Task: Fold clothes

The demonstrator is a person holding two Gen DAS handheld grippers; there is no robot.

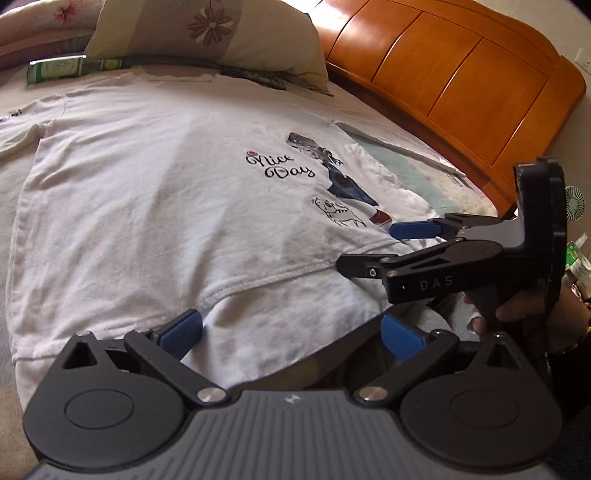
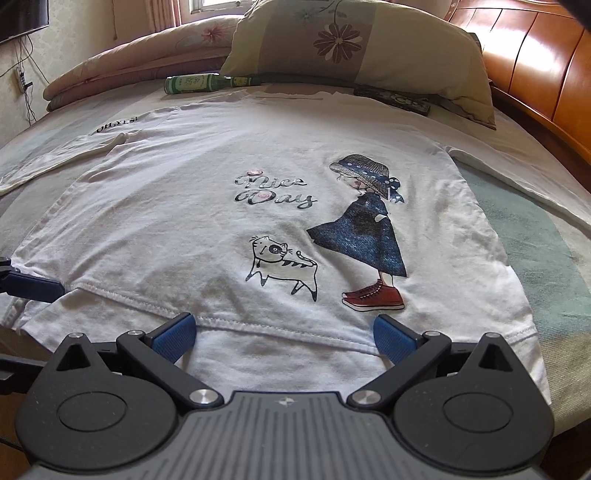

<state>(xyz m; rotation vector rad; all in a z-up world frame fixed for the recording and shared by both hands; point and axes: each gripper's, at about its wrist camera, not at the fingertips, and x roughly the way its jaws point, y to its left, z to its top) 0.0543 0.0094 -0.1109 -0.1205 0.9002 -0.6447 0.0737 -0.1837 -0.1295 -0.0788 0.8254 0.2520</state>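
In the left wrist view, a white T-shirt point(image 1: 147, 192) lies spread flat on the bed point(image 1: 424, 173), print side up, with "Nice Day" lettering and a girl-and-cat drawing toward its right side. The left gripper point(image 1: 291, 332) sits low at the shirt's near hem, its blue fingers spread wide with loose fabric between them and nothing pinched. To the right, the right gripper point(image 1: 365, 247) comes in from the side, held by a hand point(image 1: 517, 314); one blue pad lies on the cloth near the printed red shoe and the black finger rests over the hem, the two apart and gripping nothing. Behind the shirt lie a green bottle point(image 1: 55, 70) on its side and a floral pillow point(image 1: 207, 33), with a wooden headboard point(image 1: 461, 74) running along the right. In the right wrist view, the T-shirt point(image 2: 184, 221) fills the bed point(image 2: 535, 229), sleeves stretched out to either side, one cuff printed "OH,YES!". The right gripper point(image 2: 284, 332) hovers at the doubled hem just below the cat and the red shoes, fingers released and wide apart. At the left edge a blue pad of the left gripper point(image 2: 33, 288) touches the shirt's hem corner. The green bottle point(image 2: 195, 83) and a dark remote point(image 2: 395, 98) lie beyond the collar, against the pillow point(image 2: 351, 48).
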